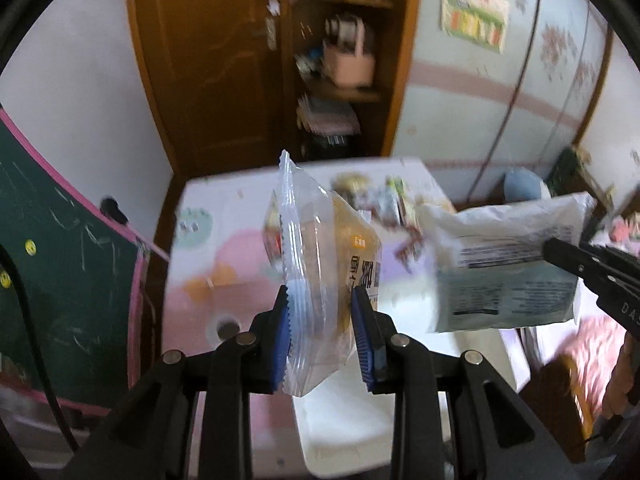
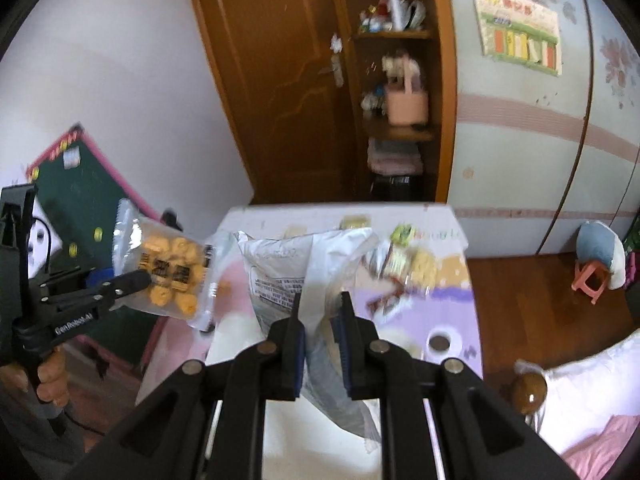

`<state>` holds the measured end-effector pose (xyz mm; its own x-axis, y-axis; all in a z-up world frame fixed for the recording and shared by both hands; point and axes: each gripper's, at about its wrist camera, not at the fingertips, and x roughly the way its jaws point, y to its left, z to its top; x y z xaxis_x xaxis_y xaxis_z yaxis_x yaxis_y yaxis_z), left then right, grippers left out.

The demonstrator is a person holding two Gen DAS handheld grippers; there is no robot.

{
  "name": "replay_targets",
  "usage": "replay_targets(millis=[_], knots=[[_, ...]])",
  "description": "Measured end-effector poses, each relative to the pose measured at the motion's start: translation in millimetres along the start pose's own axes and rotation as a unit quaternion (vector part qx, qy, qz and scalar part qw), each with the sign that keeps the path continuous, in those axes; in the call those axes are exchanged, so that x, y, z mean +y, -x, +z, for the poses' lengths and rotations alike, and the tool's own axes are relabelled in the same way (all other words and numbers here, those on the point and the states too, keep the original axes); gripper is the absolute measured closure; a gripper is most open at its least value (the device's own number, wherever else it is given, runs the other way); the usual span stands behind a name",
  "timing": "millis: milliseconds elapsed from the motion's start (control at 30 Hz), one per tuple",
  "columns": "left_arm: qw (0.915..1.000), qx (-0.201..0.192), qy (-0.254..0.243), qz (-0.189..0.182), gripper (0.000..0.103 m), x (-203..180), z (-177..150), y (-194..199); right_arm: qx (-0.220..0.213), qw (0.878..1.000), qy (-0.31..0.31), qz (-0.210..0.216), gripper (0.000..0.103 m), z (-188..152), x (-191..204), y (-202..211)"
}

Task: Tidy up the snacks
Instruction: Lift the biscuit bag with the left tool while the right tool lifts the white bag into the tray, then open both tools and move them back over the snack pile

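We grip the clear biscuit bag [image 1: 320,264] in our left gripper [image 1: 322,336] and the white pouch [image 2: 316,280] in our right gripper [image 2: 322,328], both lifted; we keep them apart and lower each flat onto the table [image 2: 452,300] ahead.

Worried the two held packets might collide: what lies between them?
Nothing. The clear snack bag and white packet hang apart over the table, per the right wrist view.

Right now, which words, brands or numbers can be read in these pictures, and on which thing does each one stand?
"GenRobot.AI": side of the left gripper.
"DAS", cut off: side of the right gripper.
Clear biscuit packet: large Chinese characters, blurred.
White snack bag: fine print, too small.
Wall poster: blurred.
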<state>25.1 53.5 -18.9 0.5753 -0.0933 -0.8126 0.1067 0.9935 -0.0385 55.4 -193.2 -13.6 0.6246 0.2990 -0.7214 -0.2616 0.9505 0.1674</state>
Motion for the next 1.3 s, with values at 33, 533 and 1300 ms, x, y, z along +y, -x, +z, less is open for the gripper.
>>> replay_targets(millis=[33,533,1300], knots=[[0.9999,0.01,-0.002,0.001,0.076,-3.6,-8.4,-5.5,0.019,1.0,0.0,0.005,0.089,-9.7,2.4,-4.7],[0.9953,0.09,-0.033,0.011,0.062,-38.8,-67.3,-50.1,0.148,0.989,-0.002,0.002,0.081,-87.9,23.5,-33.8],[0.9965,-0.082,0.001,0.018,0.016,-43.4,-51.3,51.4,0.066,0.997,0.023,-0.022,0.064,-81.8,21.6,34.7]])
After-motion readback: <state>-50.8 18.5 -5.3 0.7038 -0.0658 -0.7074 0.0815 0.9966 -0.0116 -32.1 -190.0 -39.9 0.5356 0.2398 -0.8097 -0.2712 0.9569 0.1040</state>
